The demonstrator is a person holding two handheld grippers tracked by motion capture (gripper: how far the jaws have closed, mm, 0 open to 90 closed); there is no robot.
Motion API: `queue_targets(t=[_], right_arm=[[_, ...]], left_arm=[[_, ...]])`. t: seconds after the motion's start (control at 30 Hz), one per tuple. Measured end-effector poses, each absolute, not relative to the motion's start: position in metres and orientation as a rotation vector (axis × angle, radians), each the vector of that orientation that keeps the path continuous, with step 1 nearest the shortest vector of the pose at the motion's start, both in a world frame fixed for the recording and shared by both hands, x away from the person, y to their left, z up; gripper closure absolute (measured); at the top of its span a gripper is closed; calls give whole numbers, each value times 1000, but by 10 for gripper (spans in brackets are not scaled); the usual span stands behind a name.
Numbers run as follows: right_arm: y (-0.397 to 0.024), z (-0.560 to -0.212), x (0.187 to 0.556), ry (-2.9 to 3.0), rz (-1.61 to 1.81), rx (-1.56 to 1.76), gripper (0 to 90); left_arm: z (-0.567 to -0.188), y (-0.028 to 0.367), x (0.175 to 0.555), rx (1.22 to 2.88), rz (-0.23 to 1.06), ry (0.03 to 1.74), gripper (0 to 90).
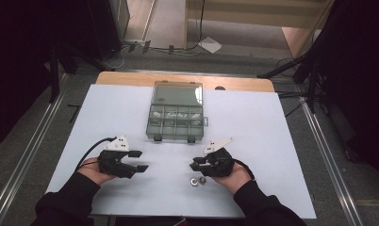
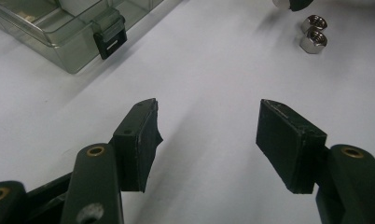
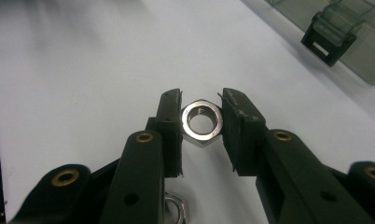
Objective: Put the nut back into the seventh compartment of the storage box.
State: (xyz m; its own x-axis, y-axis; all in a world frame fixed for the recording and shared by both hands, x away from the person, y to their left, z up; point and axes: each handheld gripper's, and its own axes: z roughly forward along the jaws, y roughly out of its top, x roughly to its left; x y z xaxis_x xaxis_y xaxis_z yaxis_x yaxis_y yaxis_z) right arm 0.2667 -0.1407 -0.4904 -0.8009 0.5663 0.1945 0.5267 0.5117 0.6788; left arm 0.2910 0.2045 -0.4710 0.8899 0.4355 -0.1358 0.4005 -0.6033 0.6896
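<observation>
My right gripper (image 3: 202,119) is shut on a steel hex nut (image 3: 202,122), pinched flat between its pads just above the white table, hole facing the camera. Below its jaws lies another nut (image 3: 176,210). In the high view the right gripper (image 1: 195,163) sits at the front right, with two loose nuts (image 1: 198,181) on the table beside the hand. My left gripper (image 1: 139,160) rests at the front left, jaws open and empty. In the left gripper view its fingers (image 2: 139,140) stand wide apart over bare table, with the two nuts (image 2: 313,31) farther off.
A clear plastic compartment box (image 1: 175,128) with its lid open stands at the table's middle, holding small parts. Its black latches (image 2: 110,39) (image 3: 328,39) face the grippers. The white table top (image 1: 253,132) ends in a wooden edge at the back.
</observation>
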Motion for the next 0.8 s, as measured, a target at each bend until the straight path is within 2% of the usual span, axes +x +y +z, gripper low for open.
queue_targets(t=[0.8], right_arm=[[-126, -474, 285, 2658, 1254, 996, 710]], left_arm=[[-472, 211, 289, 2275, 63, 616, 387]])
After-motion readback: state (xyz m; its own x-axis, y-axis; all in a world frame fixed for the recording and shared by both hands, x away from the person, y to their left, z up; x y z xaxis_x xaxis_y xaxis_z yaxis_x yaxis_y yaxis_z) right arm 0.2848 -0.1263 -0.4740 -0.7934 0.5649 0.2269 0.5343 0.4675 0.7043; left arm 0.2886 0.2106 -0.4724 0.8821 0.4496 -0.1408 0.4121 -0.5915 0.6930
